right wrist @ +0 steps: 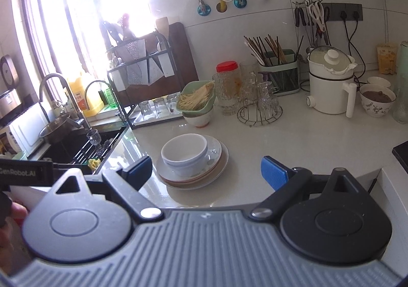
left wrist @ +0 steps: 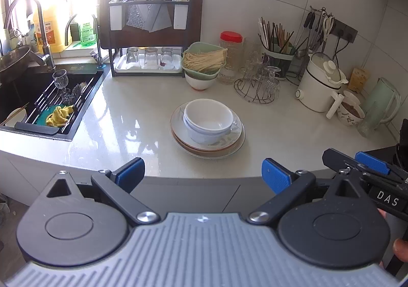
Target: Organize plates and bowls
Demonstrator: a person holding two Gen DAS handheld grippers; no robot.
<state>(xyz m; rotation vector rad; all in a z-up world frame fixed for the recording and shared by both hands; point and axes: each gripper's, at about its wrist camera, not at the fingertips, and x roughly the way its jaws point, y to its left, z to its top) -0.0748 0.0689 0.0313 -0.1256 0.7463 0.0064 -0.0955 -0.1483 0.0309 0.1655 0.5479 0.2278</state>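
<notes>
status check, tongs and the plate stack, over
Left tongs open, empty. Right tongs open, empty. Two bowls nested on stacked plates, untouched. Counter path clear.

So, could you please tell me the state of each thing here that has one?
Left gripper: open, empty.
Right gripper: open, empty.
Bowls: nested, empty, on the plates.
Plates: stacked.
Jar: lidded.
Pot: lidded.
Green basket: holds noodles.

Red-lidded jar [left wrist: 231,53], chopstick holder [left wrist: 277,56], white kettle [left wrist: 320,85] along the wall
</notes>
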